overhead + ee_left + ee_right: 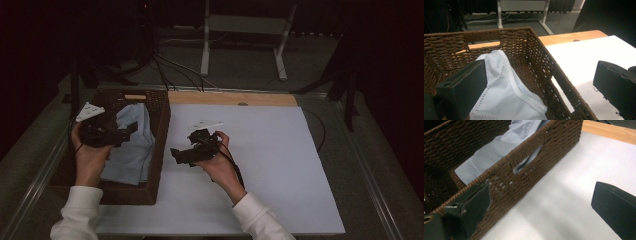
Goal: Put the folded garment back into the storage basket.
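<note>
A brown wicker basket [159, 140] stands at the table's left with a pale blue cloth [132, 145] lying inside. My left gripper [129, 131] hovers over the basket's left part, pointing right. In the left gripper view its jaws stand wide apart and open [539, 92] over the cloth [506, 95] and the basket's right wall [554, 70]. My right gripper [176, 154] is held just right of the basket above the white board, pointing left. It is open [544, 215], facing the basket's wall and handle slot [524, 162], with the cloth [499, 145] seen beyond.
The white board [270, 170] covers most of the table, with a wooden strip [230, 97] along its back edge. Behind the table are a white metal stand [245, 30], floor cables [170, 70] and dark tripod legs [345, 85].
</note>
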